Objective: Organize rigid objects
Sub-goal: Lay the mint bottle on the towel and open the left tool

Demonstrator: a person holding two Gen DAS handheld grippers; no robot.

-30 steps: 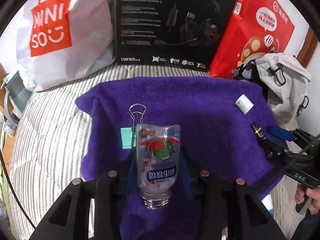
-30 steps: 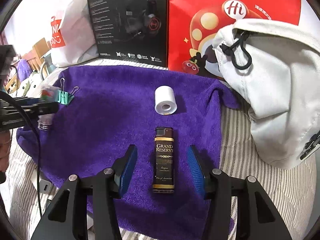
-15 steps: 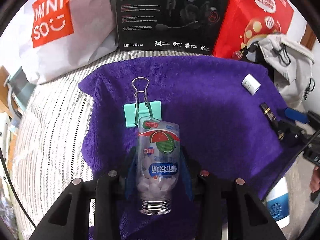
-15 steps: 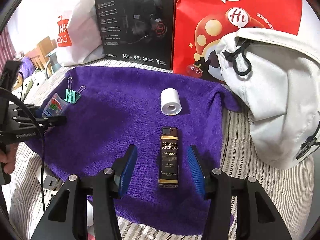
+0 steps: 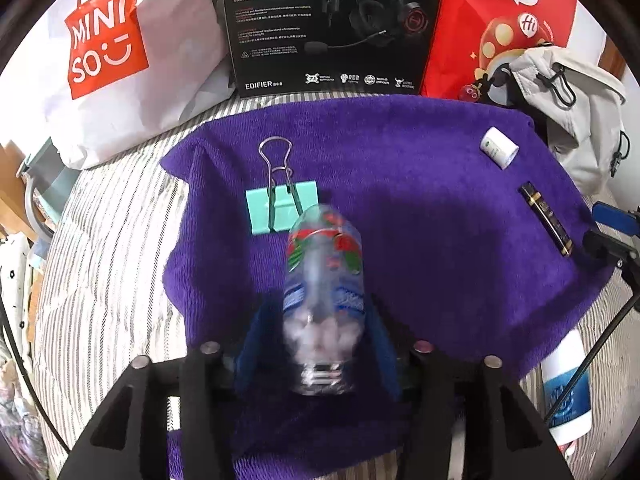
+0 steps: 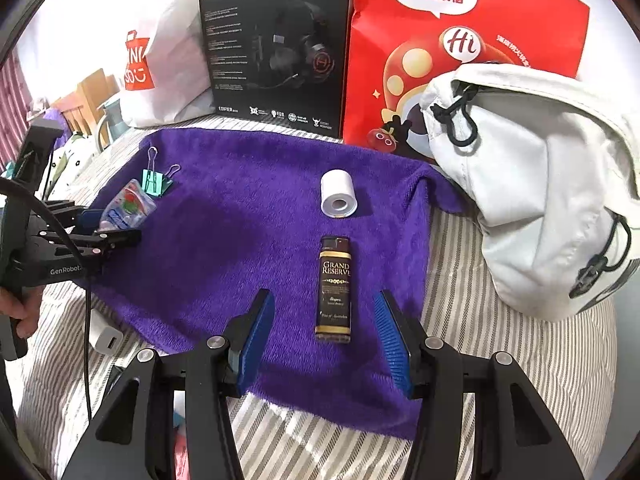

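Between your left gripper's (image 5: 320,340) blue pads sits the clear candy bottle (image 5: 323,304), pinched at its sides, threaded neck toward the camera, base pointing at the mint binder clip (image 5: 282,207) just beyond it on the purple towel (image 5: 420,240). The bottle's label is blurred; only a watermelon print and a blue band can be made out. Your right gripper (image 6: 326,340) is spread wide, its pads flanking the lower end of the dark lighter (image 6: 335,290) without touching it. The lighter reads "GRAND RESERVE". Just beyond it lies a white paper roll (image 6: 338,194), hollow core facing you.

Behind the towel stand a white bag (image 5: 116,60) marked "MINISO", a black headset box (image 5: 332,24) marked "EDIFIER" and "HECATE", and a red bag (image 6: 460,40) marked "Hi". A grey backpack (image 6: 540,184) crowds the towel's right edge. The towel's centre offers bare room between clip and roll. Striped bedding (image 6: 480,360) borders the near edge.
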